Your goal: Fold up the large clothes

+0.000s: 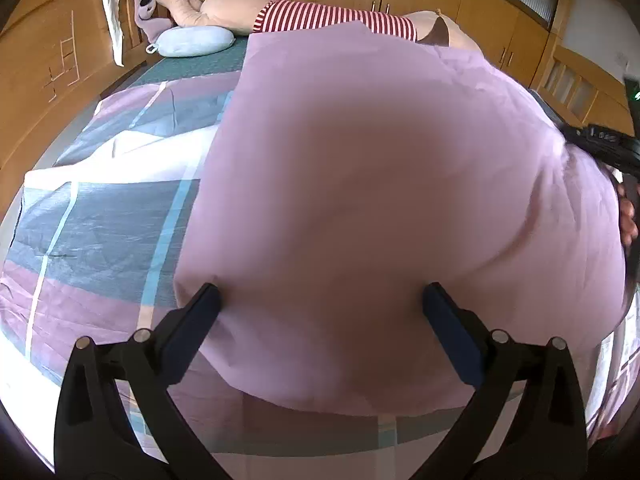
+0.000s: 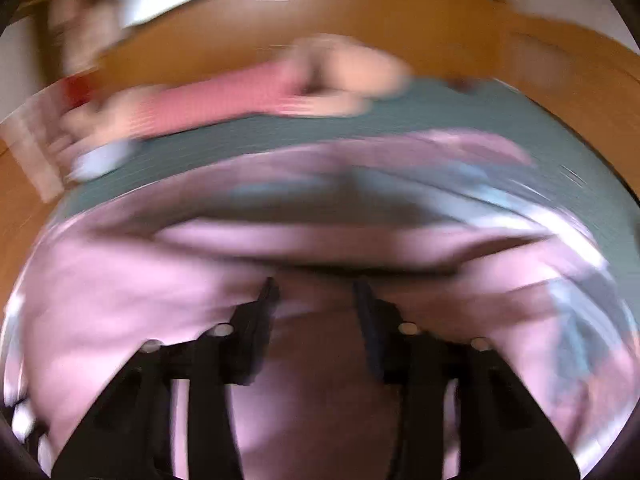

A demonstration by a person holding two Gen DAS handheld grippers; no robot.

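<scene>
A large mauve cloth (image 1: 380,184) lies spread in a smooth layer over a patchwork bed sheet (image 1: 100,220). My left gripper (image 1: 320,300) hovers over the cloth's near edge, open wide, with its blue-padded fingers (image 1: 200,312) on either side of the fabric and not pressing it. In the left wrist view the right gripper (image 1: 608,148) and a hand (image 1: 628,216) show at the cloth's right edge. The right wrist view is heavily blurred. There my right gripper (image 2: 315,292) stands open over the mauve cloth (image 2: 120,300), with nothing pinched between its fingers.
A big plush toy in a red-striped shirt (image 1: 332,20) and a pale blue pillow (image 1: 192,40) lie at the far end of the bed. A green mattress cover (image 1: 192,66) shows there. Wooden cabinets (image 1: 500,20) line the walls, and a white cloth (image 1: 112,8) hangs at the left.
</scene>
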